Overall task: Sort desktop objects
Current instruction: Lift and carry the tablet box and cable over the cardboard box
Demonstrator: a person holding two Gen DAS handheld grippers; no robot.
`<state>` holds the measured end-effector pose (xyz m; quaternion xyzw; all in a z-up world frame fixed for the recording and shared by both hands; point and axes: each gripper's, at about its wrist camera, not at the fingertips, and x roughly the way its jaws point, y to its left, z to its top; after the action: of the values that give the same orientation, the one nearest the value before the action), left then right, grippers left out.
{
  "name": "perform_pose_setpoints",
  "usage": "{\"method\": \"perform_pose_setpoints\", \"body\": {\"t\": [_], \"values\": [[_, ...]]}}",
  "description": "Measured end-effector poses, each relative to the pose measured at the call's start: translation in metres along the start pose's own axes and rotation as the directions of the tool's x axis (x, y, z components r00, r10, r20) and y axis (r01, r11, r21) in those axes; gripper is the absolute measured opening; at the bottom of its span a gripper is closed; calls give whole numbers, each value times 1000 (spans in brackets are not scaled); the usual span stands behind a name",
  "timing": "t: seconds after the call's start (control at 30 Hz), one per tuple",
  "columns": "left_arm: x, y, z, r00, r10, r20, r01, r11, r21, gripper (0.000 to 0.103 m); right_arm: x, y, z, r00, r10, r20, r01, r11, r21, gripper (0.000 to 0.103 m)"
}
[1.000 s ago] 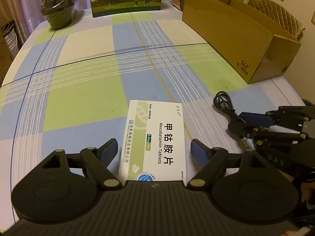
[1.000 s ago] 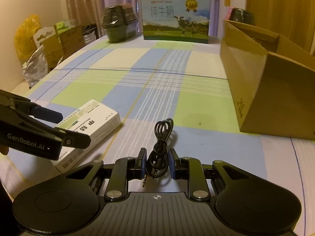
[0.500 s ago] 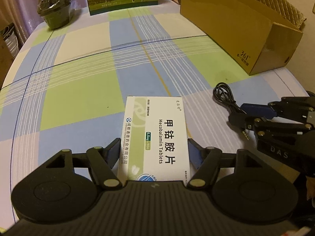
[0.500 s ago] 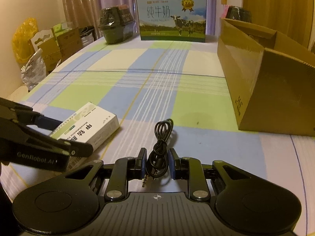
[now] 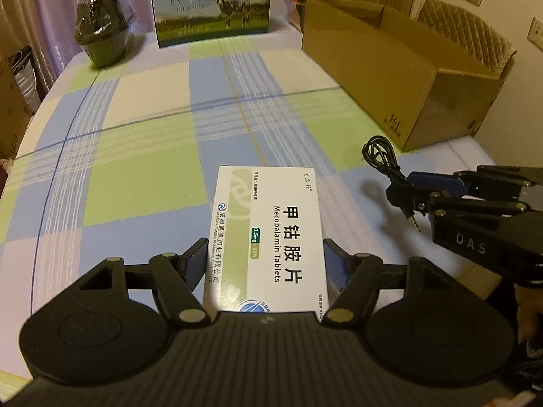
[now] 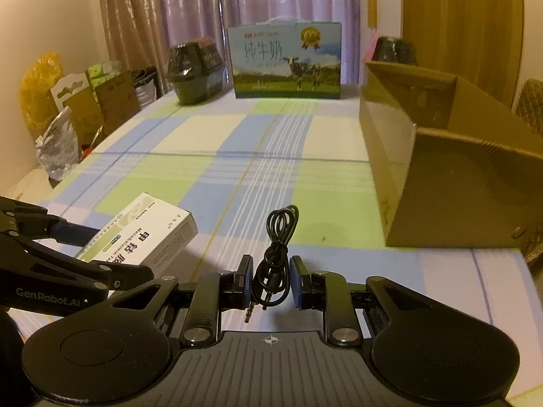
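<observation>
Reaching forward side by side above the checked tablecloth (image 5: 142,183), the two grippers each hold one thing. The left gripper (image 5: 265,264) has its jaws clamped on the sides of one white tablet box (image 5: 271,234), label up, lifted clear of the cloth. The right gripper (image 6: 270,281), level with it and just to its right, has its jaws pressed together on one coiled black cable (image 6: 276,251), whose two plugs hang toward the camera. One open cardboard box (image 6: 441,183) stands ahead on the right; one milk carton (image 6: 285,61) stands at the far edge.
</observation>
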<state>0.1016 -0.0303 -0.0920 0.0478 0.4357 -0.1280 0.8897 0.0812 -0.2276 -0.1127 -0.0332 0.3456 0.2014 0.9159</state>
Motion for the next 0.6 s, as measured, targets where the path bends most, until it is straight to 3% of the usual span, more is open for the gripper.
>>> {"method": "perform_pose_setpoints", "body": {"t": [0.6], "values": [[-55,-34,20,995,-21,97,22,1000,-6,66,-67,-12,17,991,-65,117,62,998,27,20]]}}
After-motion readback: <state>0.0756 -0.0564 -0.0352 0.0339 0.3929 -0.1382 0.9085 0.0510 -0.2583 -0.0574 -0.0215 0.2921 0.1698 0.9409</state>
